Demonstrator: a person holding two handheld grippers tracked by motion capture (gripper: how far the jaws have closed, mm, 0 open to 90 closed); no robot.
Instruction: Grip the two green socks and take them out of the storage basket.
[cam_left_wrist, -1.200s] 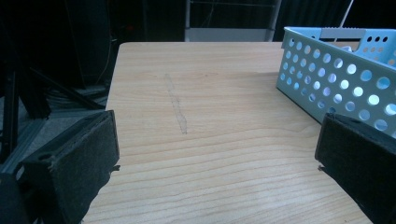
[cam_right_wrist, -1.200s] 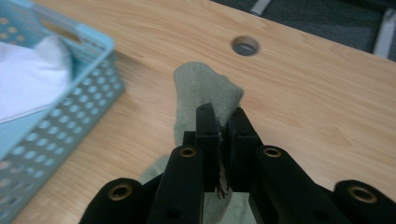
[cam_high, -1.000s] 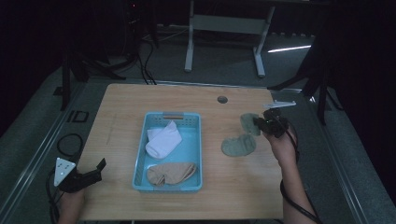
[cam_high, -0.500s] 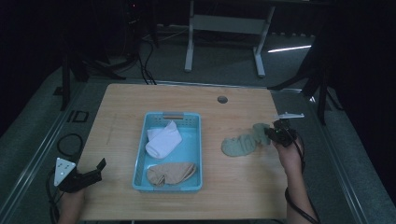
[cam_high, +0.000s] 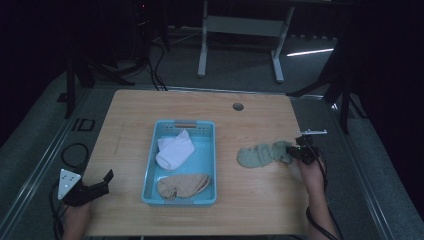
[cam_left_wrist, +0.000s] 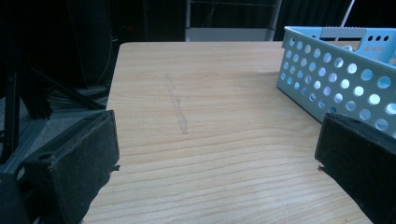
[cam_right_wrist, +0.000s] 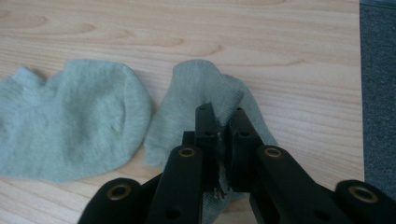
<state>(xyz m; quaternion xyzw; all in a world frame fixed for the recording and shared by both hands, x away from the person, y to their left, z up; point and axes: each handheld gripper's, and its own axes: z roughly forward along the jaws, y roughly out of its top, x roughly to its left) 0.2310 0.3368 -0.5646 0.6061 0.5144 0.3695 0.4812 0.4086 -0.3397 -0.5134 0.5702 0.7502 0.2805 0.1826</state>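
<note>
Two grey-green socks lie on the wooden table (cam_high: 250, 205) at the right. One sock (cam_right_wrist: 70, 121) lies flat; the other sock (cam_right_wrist: 205, 93) is pinched by my right gripper (cam_right_wrist: 219, 114), whose jaws are shut on its fabric. In the high view the green socks (cam_high: 262, 154) stretch left from my right gripper (cam_high: 299, 151) near the table's right edge. A light blue basket (cam_high: 202, 195) in the middle holds a white sock (cam_high: 175, 150) and a tan sock (cam_high: 184, 185). My left gripper (cam_high: 102, 182) rests open at the front left corner, with bare table between its jaws (cam_left_wrist: 215, 154).
The perforated wall of the blue basket (cam_left_wrist: 336, 70) stands just right of my left gripper. A round cable hole (cam_high: 238, 106) sits at the back of the table. Dark floor, cables and a stand's legs surround the table.
My right gripper came down and toward the right edge with the green sock, which now lies low on the table beside the other one. The left gripper stayed put.
</note>
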